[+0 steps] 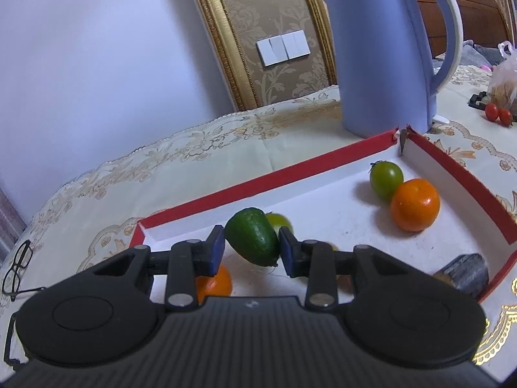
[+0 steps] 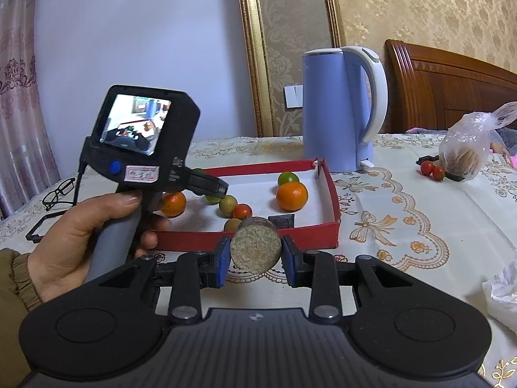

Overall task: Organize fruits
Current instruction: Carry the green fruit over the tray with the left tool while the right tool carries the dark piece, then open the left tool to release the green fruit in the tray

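My left gripper [image 1: 252, 249] is shut on a dark green oval fruit [image 1: 250, 237], held just above the white floor of a red-walled tray [image 1: 258, 184]. In the tray lie an orange [image 1: 415, 204] touching a green tomato [image 1: 386, 179], a second orange [image 1: 215, 283] under my fingers, and a yellow-green fruit [image 1: 281, 221] behind the held one. My right gripper [image 2: 255, 257] is shut on a dark-skinned cylinder with a pale cut end [image 2: 255, 247], at the tray's near wall [image 2: 194, 241]. A hand [image 2: 97, 226] holds the left gripper [image 2: 213, 189] over the tray's left part.
A blue kettle [image 2: 339, 110] stands right behind the tray's far corner. A plastic bag [image 2: 465, 152] and two cherry tomatoes [image 2: 433, 169] lie at the right on the lace tablecloth. Glasses [image 2: 59, 192] lie at the left. More small fruits [image 2: 242, 210] sit in the tray's near part.
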A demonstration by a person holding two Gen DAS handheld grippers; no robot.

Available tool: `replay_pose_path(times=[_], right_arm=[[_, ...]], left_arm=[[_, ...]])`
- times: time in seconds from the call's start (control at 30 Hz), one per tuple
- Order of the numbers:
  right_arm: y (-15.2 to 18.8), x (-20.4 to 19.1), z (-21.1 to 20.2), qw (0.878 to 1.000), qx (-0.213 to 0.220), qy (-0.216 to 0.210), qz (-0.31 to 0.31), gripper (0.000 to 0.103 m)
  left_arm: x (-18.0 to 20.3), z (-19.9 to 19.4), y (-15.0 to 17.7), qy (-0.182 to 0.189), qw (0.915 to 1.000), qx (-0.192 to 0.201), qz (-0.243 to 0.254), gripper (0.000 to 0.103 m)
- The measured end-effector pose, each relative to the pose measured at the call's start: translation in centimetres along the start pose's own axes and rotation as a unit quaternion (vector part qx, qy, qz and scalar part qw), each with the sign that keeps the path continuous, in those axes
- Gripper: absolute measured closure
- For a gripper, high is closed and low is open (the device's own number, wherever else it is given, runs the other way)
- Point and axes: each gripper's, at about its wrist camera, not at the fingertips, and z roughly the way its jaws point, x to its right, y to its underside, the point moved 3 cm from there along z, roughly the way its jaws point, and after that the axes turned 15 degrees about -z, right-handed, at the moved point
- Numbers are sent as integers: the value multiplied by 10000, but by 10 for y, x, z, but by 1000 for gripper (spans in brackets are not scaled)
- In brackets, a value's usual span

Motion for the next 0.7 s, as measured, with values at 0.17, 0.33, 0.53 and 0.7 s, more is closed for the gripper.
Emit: replay_pose_path(times=[0.17,0.33,0.53,0.7], right_arm=[[0,0,-1,10000,-15,3,-1,71],[1,1,-2,10000,-20,37,1,71],[4,6,-3,10000,-39,84,38,71],[4,7,-2,9999,-52,85,58,71]], left_arm=[[9,9,-6,71,9999,-62,33,69],[20,17,-10,-8,9999,-38,151,68],[28,17,-8,65,9998,-99,139,64],[26,16,-6,30,9999,-116,84,52]])
